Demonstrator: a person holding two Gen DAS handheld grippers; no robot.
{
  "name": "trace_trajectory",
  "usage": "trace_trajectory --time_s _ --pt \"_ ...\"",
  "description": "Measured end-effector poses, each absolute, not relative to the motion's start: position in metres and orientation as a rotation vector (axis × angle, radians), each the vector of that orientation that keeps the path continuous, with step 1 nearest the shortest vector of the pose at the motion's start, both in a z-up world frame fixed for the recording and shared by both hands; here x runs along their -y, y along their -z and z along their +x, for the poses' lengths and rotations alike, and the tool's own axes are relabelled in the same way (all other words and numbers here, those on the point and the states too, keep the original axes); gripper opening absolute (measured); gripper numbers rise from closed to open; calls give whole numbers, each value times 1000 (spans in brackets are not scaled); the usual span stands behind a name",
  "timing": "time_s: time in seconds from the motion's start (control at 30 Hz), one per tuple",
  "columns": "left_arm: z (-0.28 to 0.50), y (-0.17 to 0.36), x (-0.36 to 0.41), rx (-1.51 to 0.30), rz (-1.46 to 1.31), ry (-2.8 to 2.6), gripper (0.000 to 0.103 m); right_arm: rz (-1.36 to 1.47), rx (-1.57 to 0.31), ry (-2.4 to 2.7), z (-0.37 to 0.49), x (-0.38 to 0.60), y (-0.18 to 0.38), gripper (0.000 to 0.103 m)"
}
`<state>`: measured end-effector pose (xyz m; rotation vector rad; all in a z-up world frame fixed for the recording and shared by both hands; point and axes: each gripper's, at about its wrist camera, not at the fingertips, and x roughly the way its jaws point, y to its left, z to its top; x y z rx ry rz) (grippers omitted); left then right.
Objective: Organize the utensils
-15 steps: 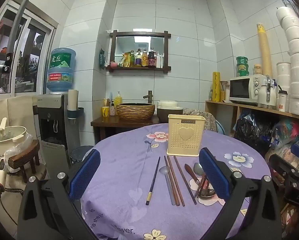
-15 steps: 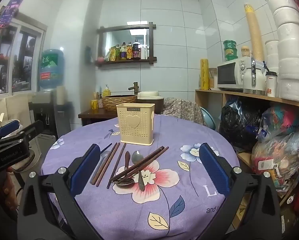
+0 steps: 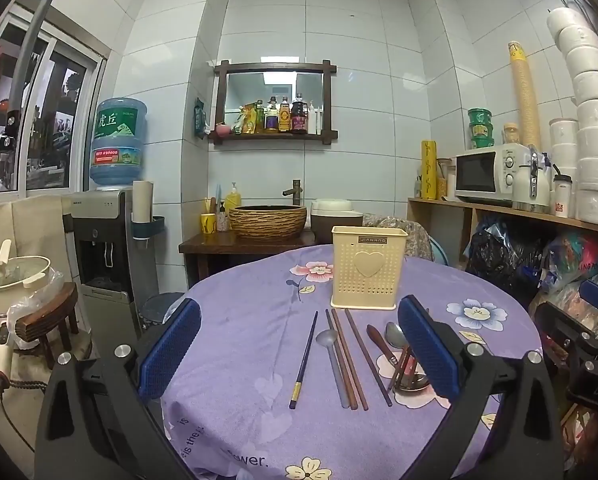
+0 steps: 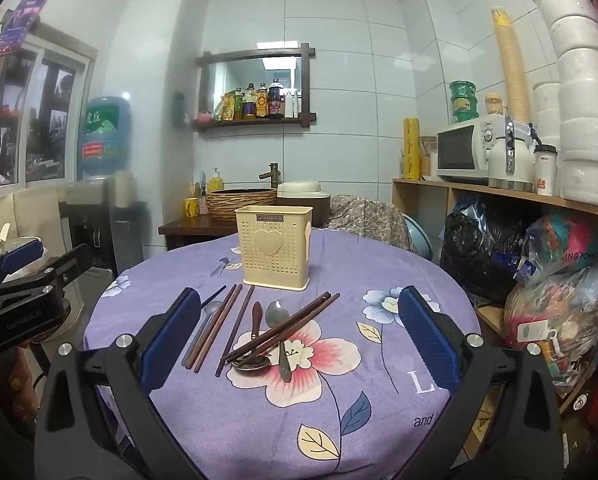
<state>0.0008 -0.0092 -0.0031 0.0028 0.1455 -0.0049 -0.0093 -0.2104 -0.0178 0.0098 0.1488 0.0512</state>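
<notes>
Utensils [image 4: 259, 332] before cream holder [image 4: 274, 252] marked "JIANHAO"; both grippers' fingers [image 3: 171, 346] [image 4: 427, 340] spread, empty.

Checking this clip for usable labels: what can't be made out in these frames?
- Utensil holder interior: both views, hidden by its own walls.
- Spoon pile: left view, partly behind the left gripper's finger.
- Dark chopstick: right view, mostly behind the right gripper's finger.
- Tablecloth lettering: cut off.
</notes>
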Motion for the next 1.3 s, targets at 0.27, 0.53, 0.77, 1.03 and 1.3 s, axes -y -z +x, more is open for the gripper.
trace_trajectory --time_s 0.27,0.53,0.77,1.03,1.3 --pt "3 4 6 -152 -3 4 98 6 -153 -59 -8 210 21 98" --pt "4 5 6 -153 -4 3 98 6 -153 -57 -8 210 21 98" --pt "4 5 5 -155 -3 2 98 7 -152 -56 -7 210 21 98" --pt "4 6 4 -155 -3 4 98 3 -149 -54 -8 210 19 98" --pt "5 7 3 -155 -3 3 98 1 -148 -55 -9 210 19 98"
